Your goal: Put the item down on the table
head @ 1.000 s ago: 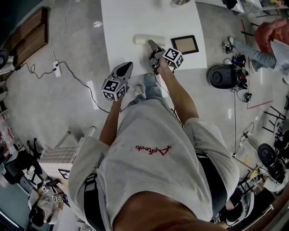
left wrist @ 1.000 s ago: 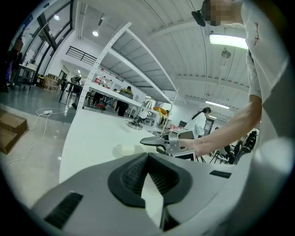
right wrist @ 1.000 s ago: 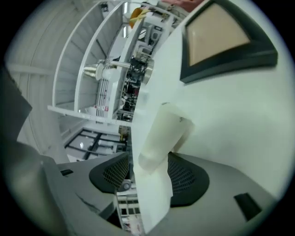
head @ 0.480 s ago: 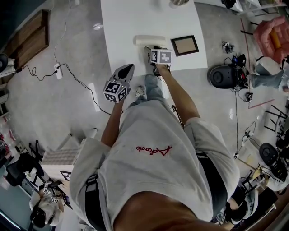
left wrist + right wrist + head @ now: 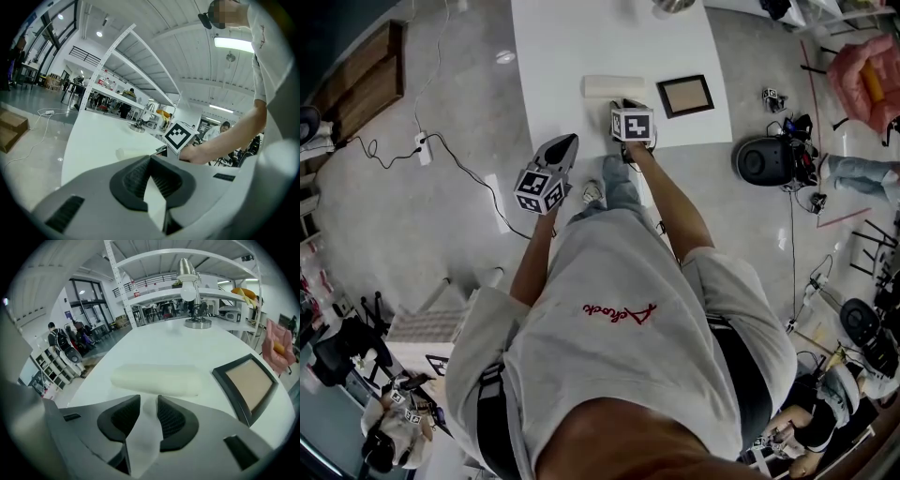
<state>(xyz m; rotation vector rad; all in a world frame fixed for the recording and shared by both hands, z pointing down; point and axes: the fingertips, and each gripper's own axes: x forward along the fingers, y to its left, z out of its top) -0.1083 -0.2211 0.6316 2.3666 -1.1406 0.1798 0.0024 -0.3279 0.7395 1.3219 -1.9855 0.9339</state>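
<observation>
Apparently the put-down is done: pale cream cylindrical roll [image 5: 157, 379] lies flat on the white table [image 5: 562, 56], near its front edge, untouched.

- Right gripper [image 5: 149, 399]: low over the tabletop, tips just short of the roll. Jaws part-way apart and closing, only bare table between them, nothing held.
- Left gripper [image 5: 149, 157]: off the table edge, pads met at the tips, empty.
- Dark-framed picture frame [image 5: 251, 380]: beside the roll on its right, apart from it.

Judgement: draw the right gripper straight back and up. A sideways brush could set the roll rolling on the smooth top.
</observation>
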